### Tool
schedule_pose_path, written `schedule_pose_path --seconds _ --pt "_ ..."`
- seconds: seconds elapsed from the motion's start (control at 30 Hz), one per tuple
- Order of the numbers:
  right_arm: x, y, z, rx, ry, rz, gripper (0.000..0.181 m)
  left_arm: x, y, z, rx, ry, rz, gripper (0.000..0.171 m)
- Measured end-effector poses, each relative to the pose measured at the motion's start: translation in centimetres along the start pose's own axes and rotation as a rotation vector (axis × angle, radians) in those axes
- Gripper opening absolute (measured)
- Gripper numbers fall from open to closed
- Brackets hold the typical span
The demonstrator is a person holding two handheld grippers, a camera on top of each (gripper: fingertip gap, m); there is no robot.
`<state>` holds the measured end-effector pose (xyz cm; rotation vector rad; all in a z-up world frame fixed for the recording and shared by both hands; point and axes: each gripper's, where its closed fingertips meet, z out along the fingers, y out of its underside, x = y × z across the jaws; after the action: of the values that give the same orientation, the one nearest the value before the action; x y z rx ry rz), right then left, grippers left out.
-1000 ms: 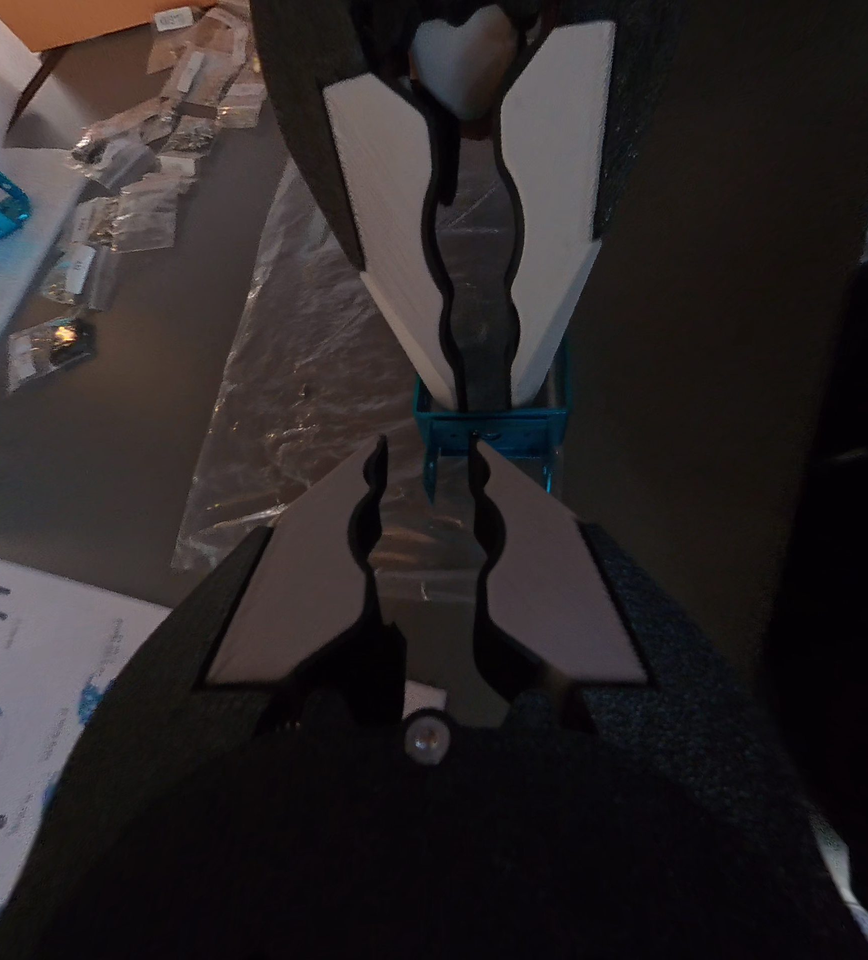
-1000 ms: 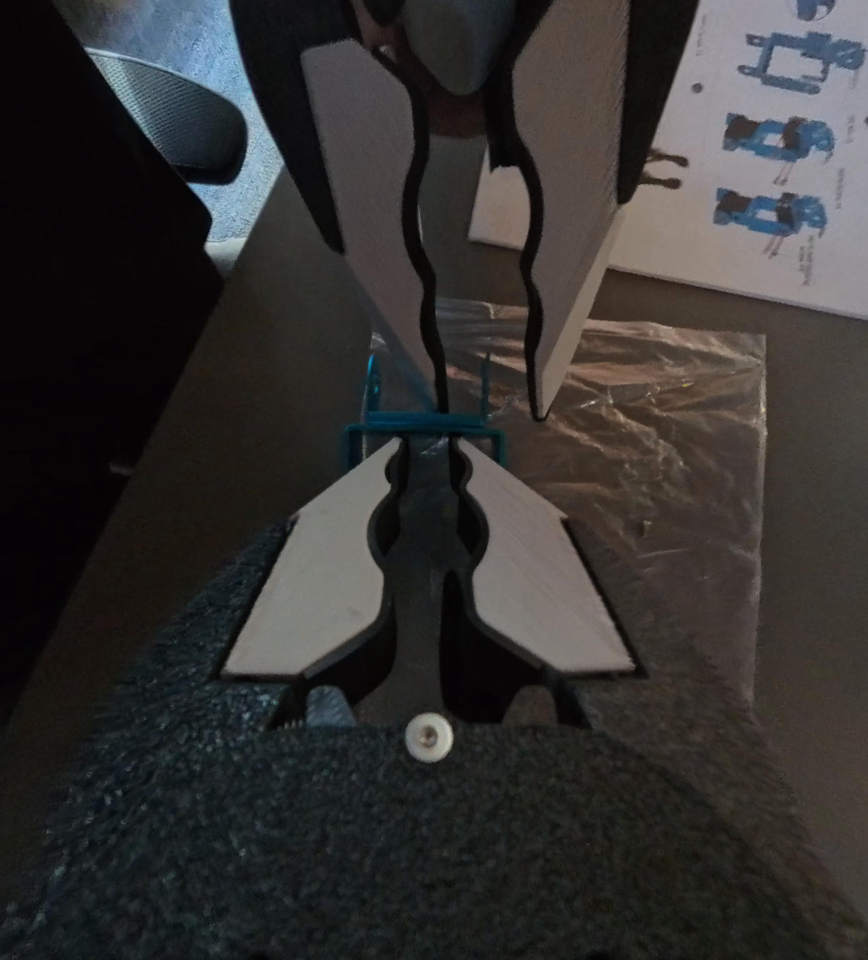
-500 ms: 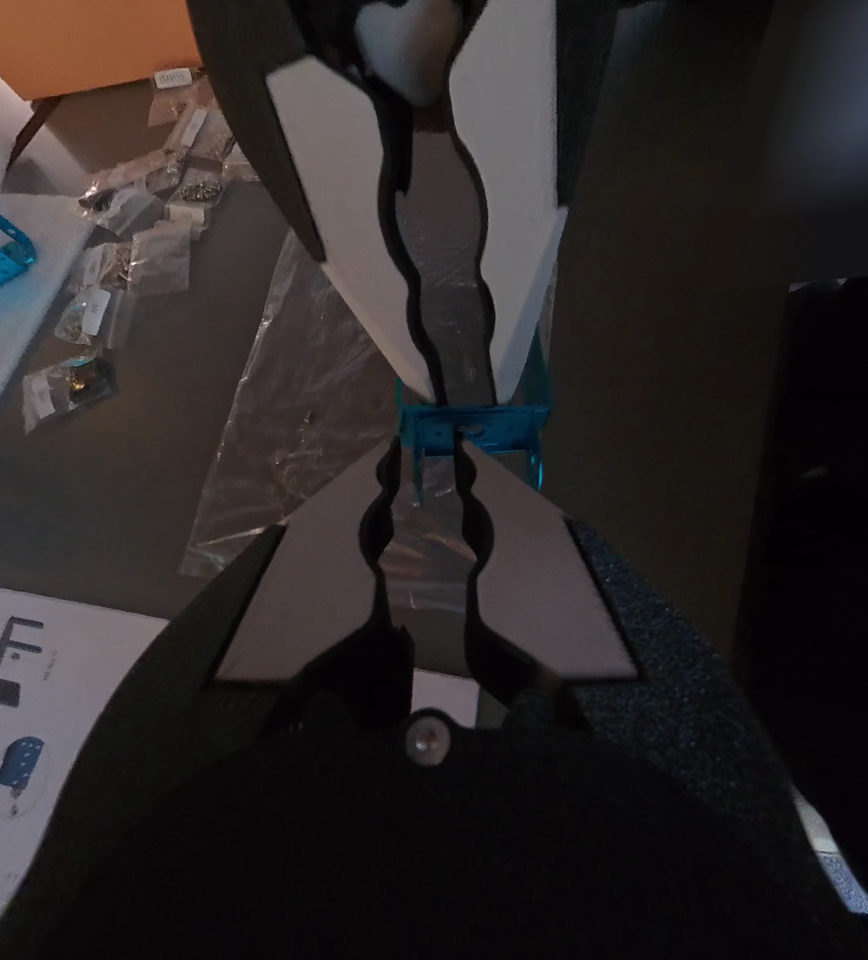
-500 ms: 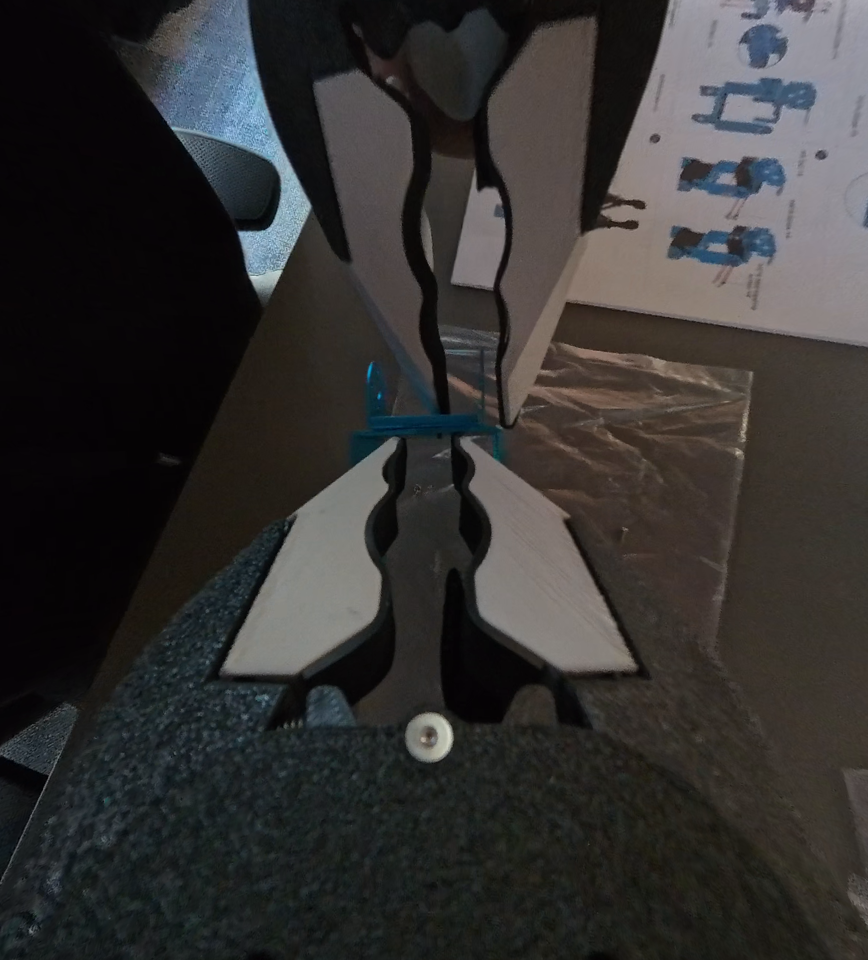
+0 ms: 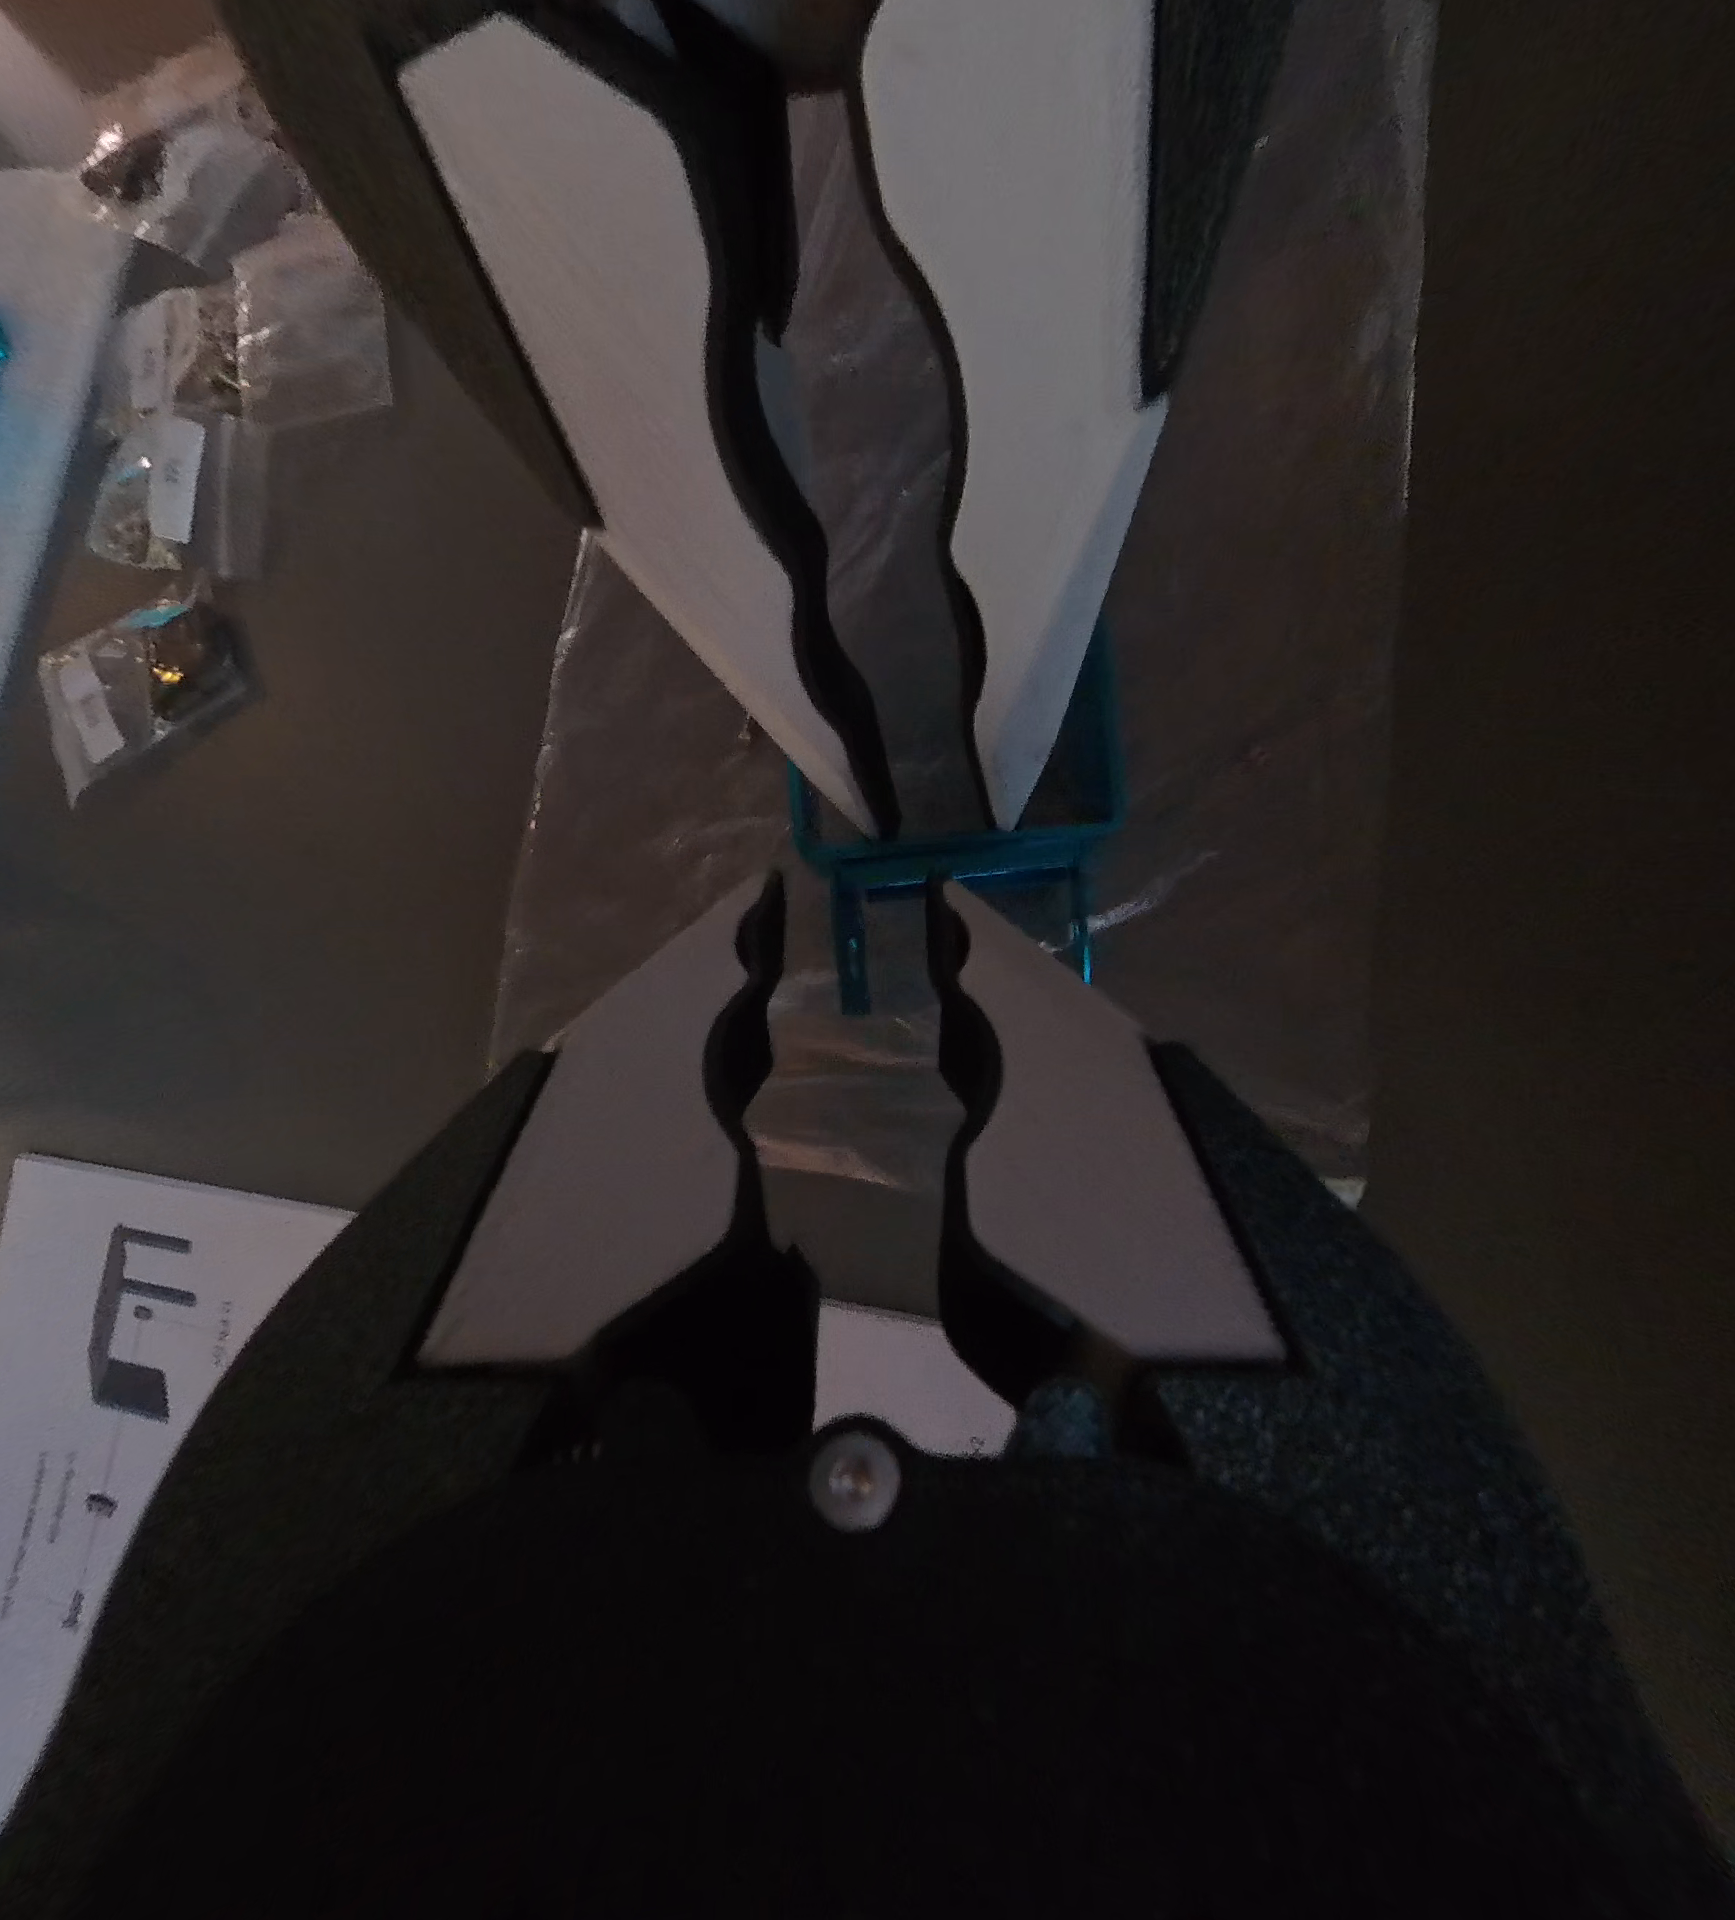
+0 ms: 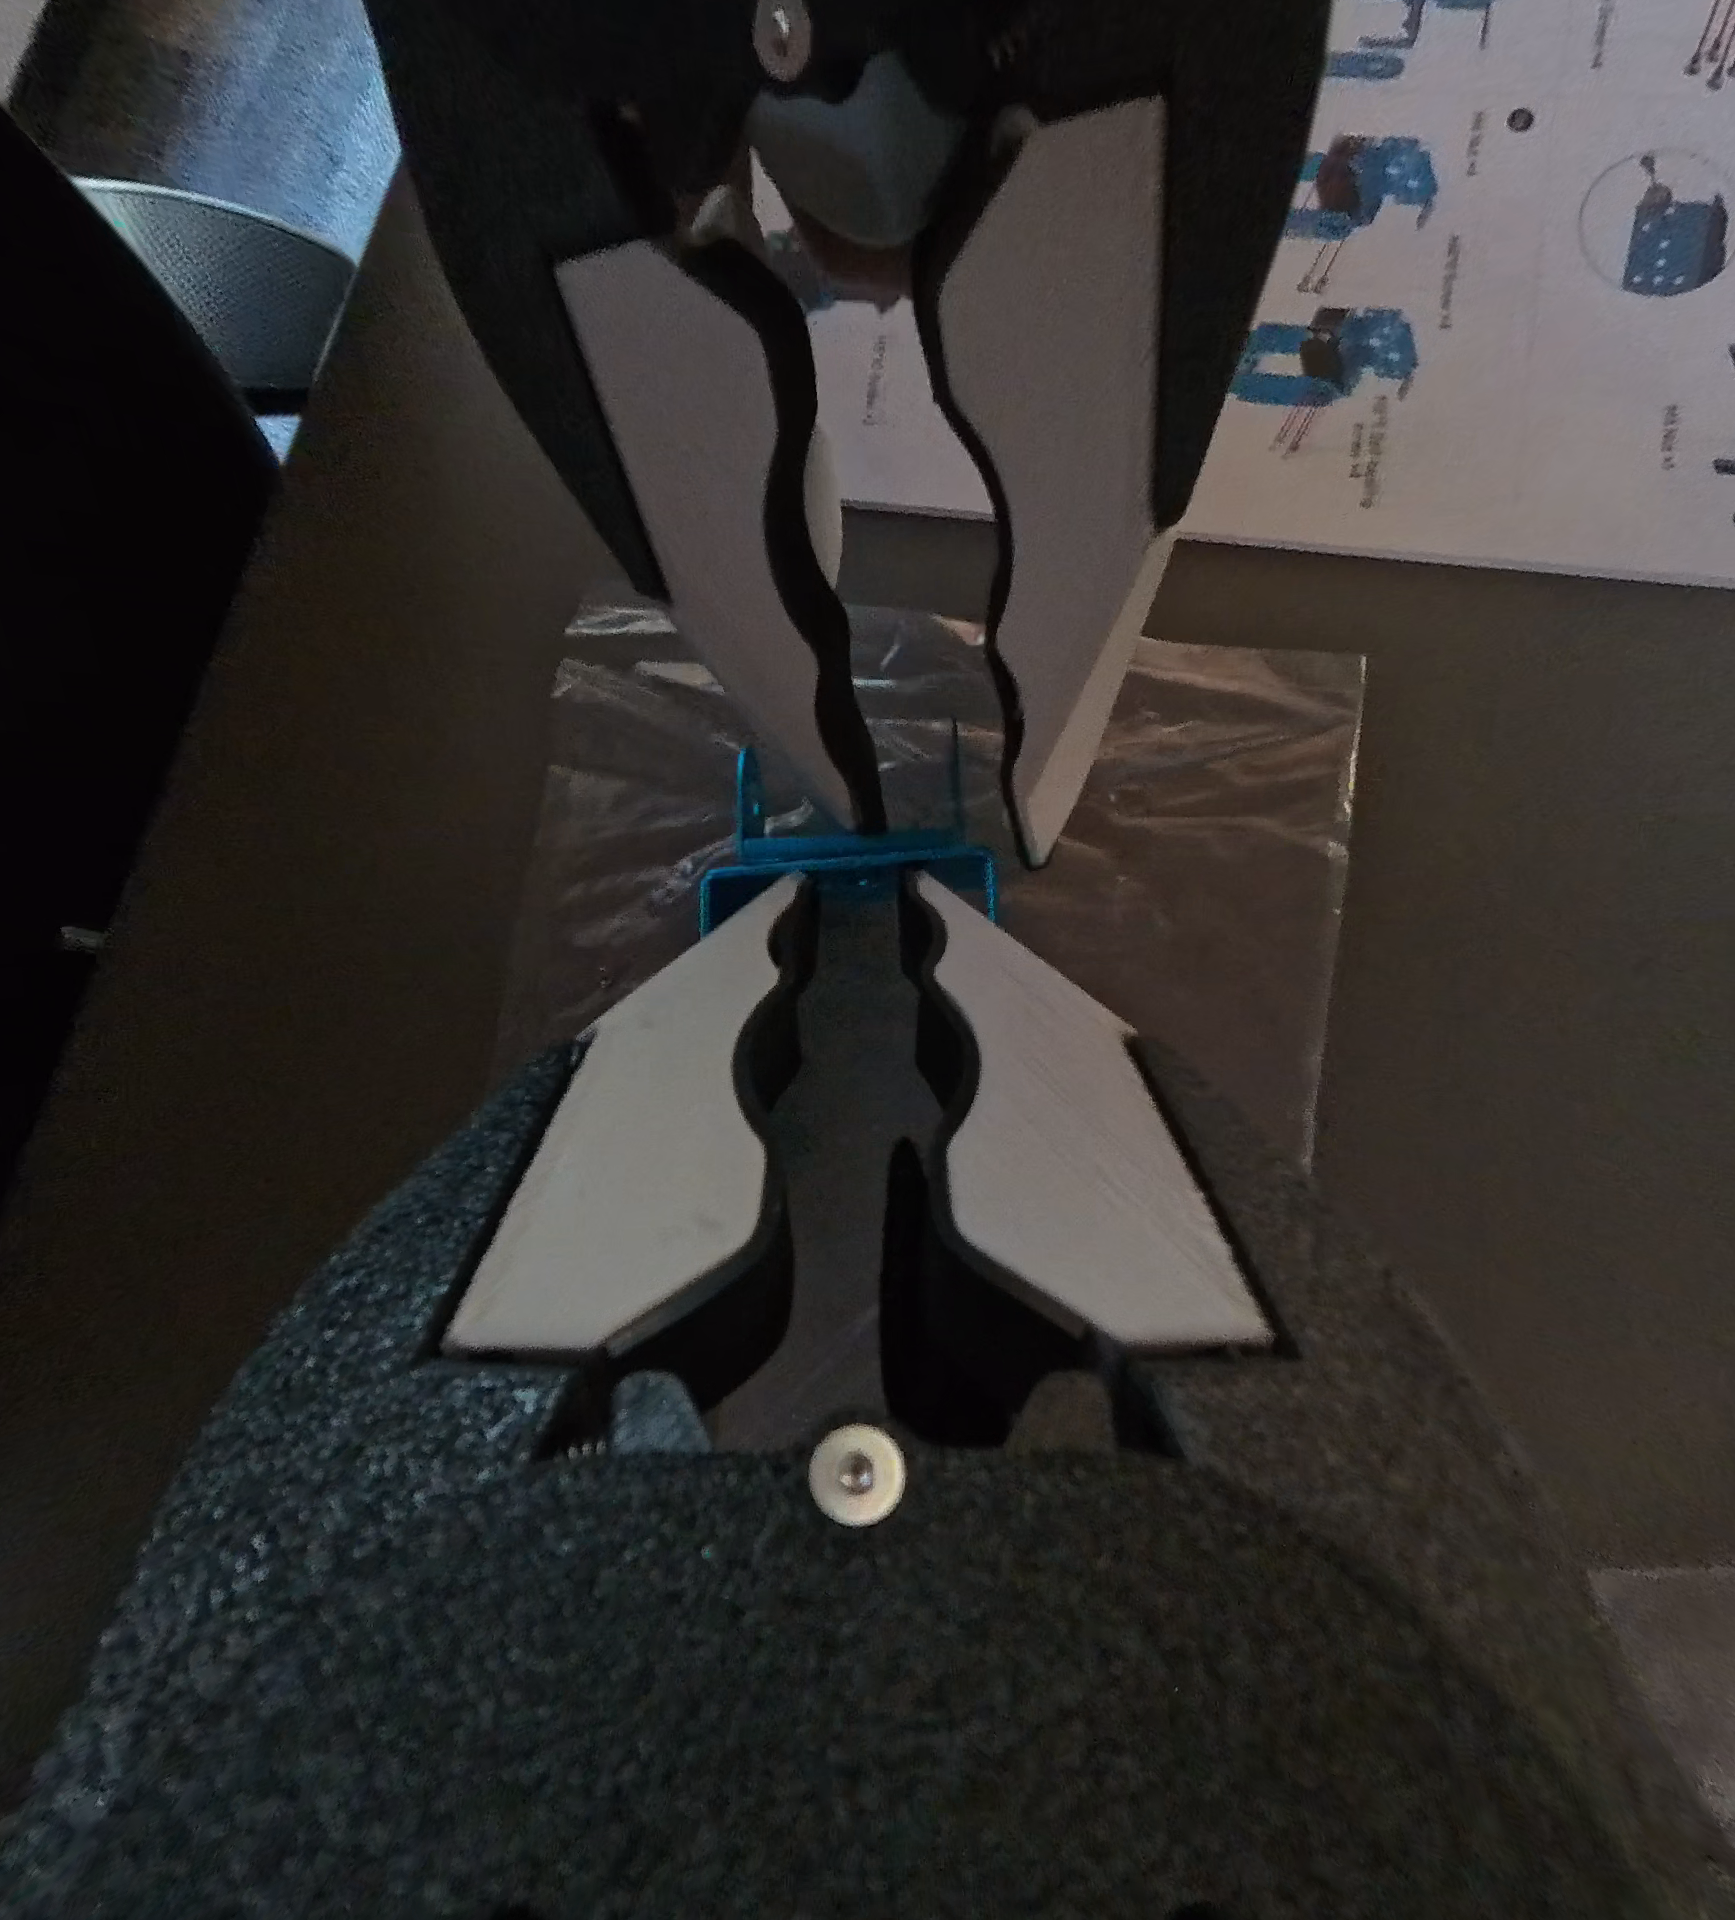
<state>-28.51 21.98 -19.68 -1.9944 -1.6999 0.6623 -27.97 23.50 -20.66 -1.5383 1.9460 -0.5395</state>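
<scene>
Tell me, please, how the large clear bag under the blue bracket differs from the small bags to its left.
The large bag lies spread flat and looks almost empty; the small bags are bunched and hold dark hardware. The small bags carry white labels; the large bag shows none. The large bag lies under the blue bracket; the small bags lie well aside. All are clear plastic.
</scene>
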Motion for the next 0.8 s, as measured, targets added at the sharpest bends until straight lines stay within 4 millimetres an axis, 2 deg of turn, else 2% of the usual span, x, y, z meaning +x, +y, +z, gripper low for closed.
schedule_pose_path --seconds 0.2,0.37,0.43,0.5,0.57,0.63,0.7,0.8 --pt "0.3 0.6 0.4 0.000 -0.010 0.035 0.022 -0.5 0.8 0.2 0.013 0.022 0.005 0.027" --pt "-0.2 0.6 -2.7 0.057 0.042 0.037 0.021 -0.4 1.2 0.1 0.037 0.035 -0.004 0.027" --pt "-1.6 1.1 -3.7 0.051 0.020 0.022 0.021 -0.8 1.4 -0.2 0.040 0.018 -0.002 0.027" --pt "-4.3 1.6 -4.0 0.040 -0.073 0.003 0.020 -1.2 1.5 -0.6 0.048 0.013 -0.012 0.028" --pt "-5.7 1.2 -3.5 0.075 -0.058 -0.034 0.015 -1.5 1.4 -1.1 0.082 0.027 -0.030 0.028" --pt "-5.8 1.1 -2.0 0.080 -0.003 -0.058 0.011 -1.9 1.5 -1.4 0.098 0.028 -0.048 0.028" --pt "-6.2 1.3 -0.6 0.057 -0.018 -0.052 0.011 -2.0 1.6 -1.5 0.097 0.039 -0.063 0.028" --pt "-5.6 2.5 0.4 -0.024 -0.007 -0.061 0.011 -1.1 1.4 -1.4 0.117 0.079 -0.054 0.026"
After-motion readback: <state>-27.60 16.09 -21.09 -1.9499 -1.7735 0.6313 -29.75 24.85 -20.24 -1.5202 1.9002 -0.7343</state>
